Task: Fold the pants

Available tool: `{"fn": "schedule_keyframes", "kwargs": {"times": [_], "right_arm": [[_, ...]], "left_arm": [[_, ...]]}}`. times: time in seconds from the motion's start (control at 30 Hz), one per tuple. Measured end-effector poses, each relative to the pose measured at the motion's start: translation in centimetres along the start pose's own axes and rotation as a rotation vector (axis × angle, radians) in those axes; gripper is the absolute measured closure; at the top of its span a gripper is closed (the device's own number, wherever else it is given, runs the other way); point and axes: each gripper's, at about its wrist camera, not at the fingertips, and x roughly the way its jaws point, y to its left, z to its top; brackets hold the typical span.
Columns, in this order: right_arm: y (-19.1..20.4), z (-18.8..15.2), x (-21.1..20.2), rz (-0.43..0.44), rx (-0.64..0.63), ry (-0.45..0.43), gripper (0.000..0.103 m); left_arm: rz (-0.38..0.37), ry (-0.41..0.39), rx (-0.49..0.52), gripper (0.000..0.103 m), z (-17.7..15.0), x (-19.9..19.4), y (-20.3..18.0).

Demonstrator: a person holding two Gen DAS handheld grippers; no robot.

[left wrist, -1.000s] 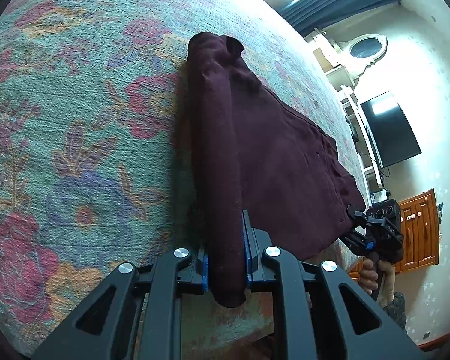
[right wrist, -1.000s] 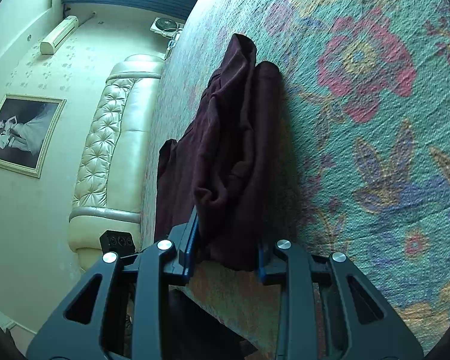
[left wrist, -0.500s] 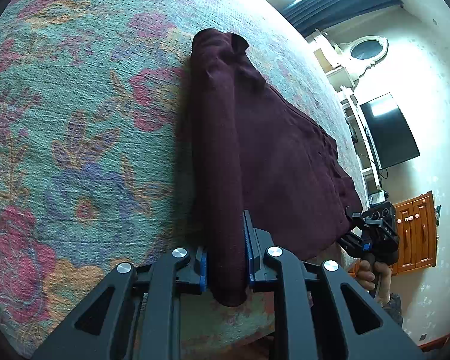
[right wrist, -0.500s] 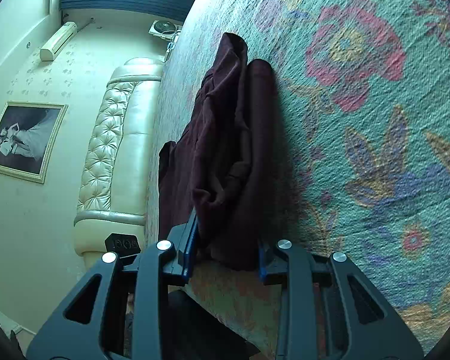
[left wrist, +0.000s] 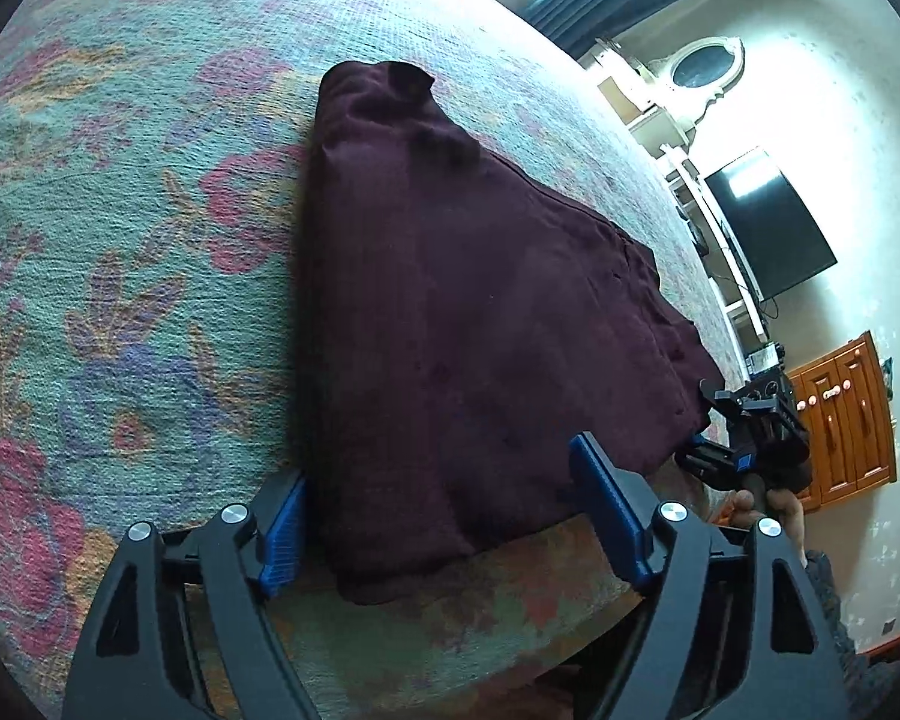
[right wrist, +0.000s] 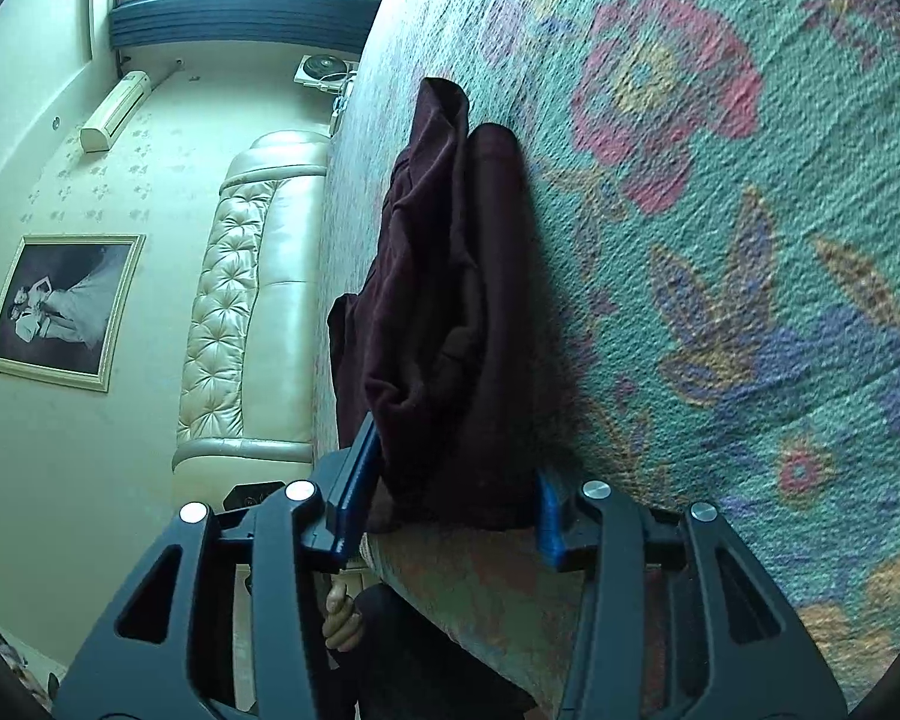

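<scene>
Dark maroon pants (left wrist: 450,300) lie folded on a floral bedspread (left wrist: 120,300), their near end at the bed's front edge. My left gripper (left wrist: 435,462) straddles that end with its jaws opening wide, and the blue pads stand clear of the cloth. In the left wrist view my right gripper (left wrist: 744,432) sits at the pants' far right corner, held by a hand (left wrist: 774,504). In the right wrist view the pants (right wrist: 450,300) look bunched into a ridge. My right gripper (right wrist: 450,468) has its jaws opening, with the loose cloth end still filling the gap.
The bedspread (right wrist: 750,300) runs far beyond the pants. A cream tufted headboard (right wrist: 240,300) and a framed picture (right wrist: 60,312) stand at one end. A dark TV (left wrist: 768,228) and a wooden cabinet (left wrist: 840,420) stand beyond the other side.
My left jaws sprang wide and let go of the narrow fold, which dropped and spread flat on the bed. My right jaws widened around the bunched end.
</scene>
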Motion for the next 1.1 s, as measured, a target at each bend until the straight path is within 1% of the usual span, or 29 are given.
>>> {"fn": "schedule_keyframes", "kwargs": {"times": [0.17,0.2,0.23,0.33,0.43,0.47,0.53,0.63,0.77,0.83,0.87,0.9,1.0,1.07,1.1], "right_arm": [[0.2,-0.5,-0.7,-0.012,0.004,-0.01,0.053],[0.1,-0.6,-1.0,-0.016,0.003,-0.012,0.051],[0.1,-0.8,-1.2,-0.018,0.001,-0.014,0.05],[0.1,-1.5,-1.9,-0.03,-0.001,-0.031,0.049],[0.6,-2.4,-2.3,-0.063,-0.034,-0.042,0.048],[0.8,-2.7,-2.3,-0.08,-0.049,-0.044,0.048],[1.5,-3.3,-2.1,-0.119,-0.082,-0.043,0.043],[3.0,-4.2,-1.6,-0.178,-0.13,-0.047,0.034],[4.2,-5.6,-0.9,-0.283,-0.196,-0.06,0.033],[4.7,-6.4,-0.5,-0.336,-0.224,-0.074,0.033],[5.0,-6.7,-0.3,-0.363,-0.237,-0.083,0.033],[5.4,-7.1,-0.1,-0.394,-0.255,-0.095,0.033],[7.1,-8.1,1.0,-0.517,-0.356,-0.106,0.033],[8.0,-8.9,2.1,-0.599,-0.436,-0.106,0.031],[8.3,-9.2,2.5,-0.622,-0.461,-0.108,0.026]], "left_arm": [[0.021,-0.002,0.008,0.022,-0.2,0.3,-0.4],[0.015,-0.004,0.006,0.021,-0.2,0.4,-0.3],[0.001,-0.007,0.004,0.017,-0.3,0.5,-0.4],[-0.032,-0.022,-0.033,0.014,0.1,0.9,0.5],[-0.057,-0.059,-0.058,0.014,0.0,0.8,0.9],[-0.051,-0.064,-0.054,0.014,0.0,0.8,0.8],[-0.028,-0.071,-0.045,0.014,-0.2,0.8,0.4],[0.044,-0.095,-0.044,0.014,-0.7,0.7,-0.5],[0.183,-0.146,-0.012,0.014,-2.2,0.4,-2.2],[0.269,-0.163,0.027,0.014,-2.8,0.4,-2.8],[0.321,-0.184,0.044,0.014,-3.3,0.2,-3.3],[0.367,-0.205,0.051,0.014,-3.7,0.0,-3.5],[0.459,-0.242,0.043,0.014,-4.8,-0.7,-3.6],[0.527,-0.264,0.08,0.014,-5.3,-1.0,-3.8],[0.563,-0.275,0.102,0.014,-5.5,-1.0,-4.0]]}}
